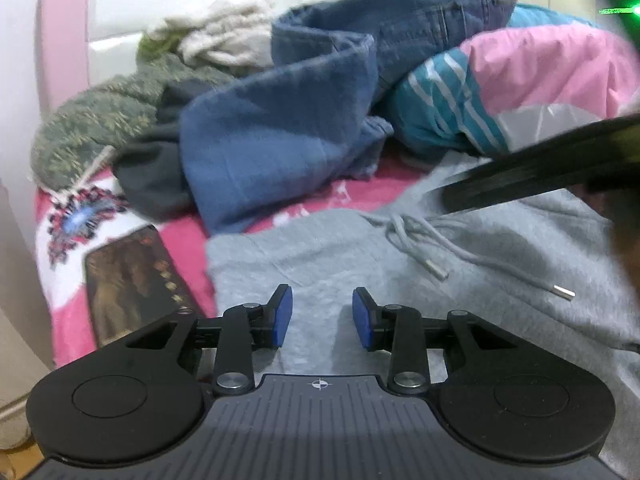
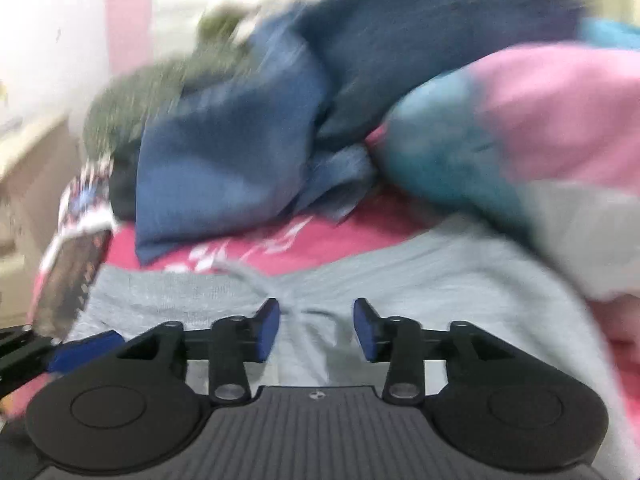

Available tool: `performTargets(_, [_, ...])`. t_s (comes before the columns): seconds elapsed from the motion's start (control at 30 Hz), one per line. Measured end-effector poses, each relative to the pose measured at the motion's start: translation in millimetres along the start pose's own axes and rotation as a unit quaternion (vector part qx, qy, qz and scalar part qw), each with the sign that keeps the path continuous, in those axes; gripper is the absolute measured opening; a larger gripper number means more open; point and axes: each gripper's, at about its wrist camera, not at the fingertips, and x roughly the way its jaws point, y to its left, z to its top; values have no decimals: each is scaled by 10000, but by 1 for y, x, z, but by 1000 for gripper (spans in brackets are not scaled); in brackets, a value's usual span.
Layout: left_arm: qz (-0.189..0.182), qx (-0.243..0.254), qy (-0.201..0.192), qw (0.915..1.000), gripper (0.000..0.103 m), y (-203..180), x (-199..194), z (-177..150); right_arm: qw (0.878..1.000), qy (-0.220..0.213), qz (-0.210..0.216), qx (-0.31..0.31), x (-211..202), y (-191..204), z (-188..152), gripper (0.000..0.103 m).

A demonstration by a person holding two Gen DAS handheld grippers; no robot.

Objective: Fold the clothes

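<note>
Hoodie point(image 1: 460, 280) flat at bed point(image 1: 248, 236) front edge; left gripper point(image 1: 322, 318), right gripper point(image 2: 316, 330) parted, empty. Mid-fold; next: pinch hem.

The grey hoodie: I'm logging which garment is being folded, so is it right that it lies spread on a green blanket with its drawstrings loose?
Not quite. The grey hoodie lies spread with its drawstrings loose, but the blanket under it is pink, not green, as the left wrist view shows.
</note>
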Motion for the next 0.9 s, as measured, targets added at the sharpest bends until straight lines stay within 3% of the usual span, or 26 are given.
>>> performTargets(0.07, [41,-123,-140,9998,35,1,-8,2,9986,-276,-110,441,-50,-25,-10,51])
performTargets(0.17, [-227,-309,-397,9985,36,-8,-21,7,9943,-518,-414,836,-128,-68,-42,59])
performTargets(0.27, [-797,-195,-460,9956,36,-36,-32,8,9882,-474,-923,1128,-188,-112,-78,60])
performTargets(0.37, [-1392,17,-249,9899,36,-71,-36,1,9754,-322,-1354,1711,-218,-158,-110,60])
performTargets(0.47, [-1735,148,32,9847,36,-102,-31,-5,9655,-278,-1458,2140,-219,-196,-129,58])
performTargets(0.57, [-1943,249,117,9806,36,-127,-28,-7,9623,-208,-1318,2368,-195,-223,-138,52])
performTargets(0.67, [-2099,292,145,9772,36,-143,-27,-9,9645,-89,-1135,2384,-166,-236,-145,31])
performTargets(0.73, [-2159,406,139,9755,36,-153,-27,-11,9712,-28,-829,2232,-155,-231,-150,12])
performTargets(0.8, [-2169,595,77,9743,36,-163,-28,-15,9826,76,-555,1771,-145,-215,-153,11])
performTargets(0.9, [-2071,851,66,9746,36,-173,-28,-22,9943,298,-605,825,-131,-181,-163,12])
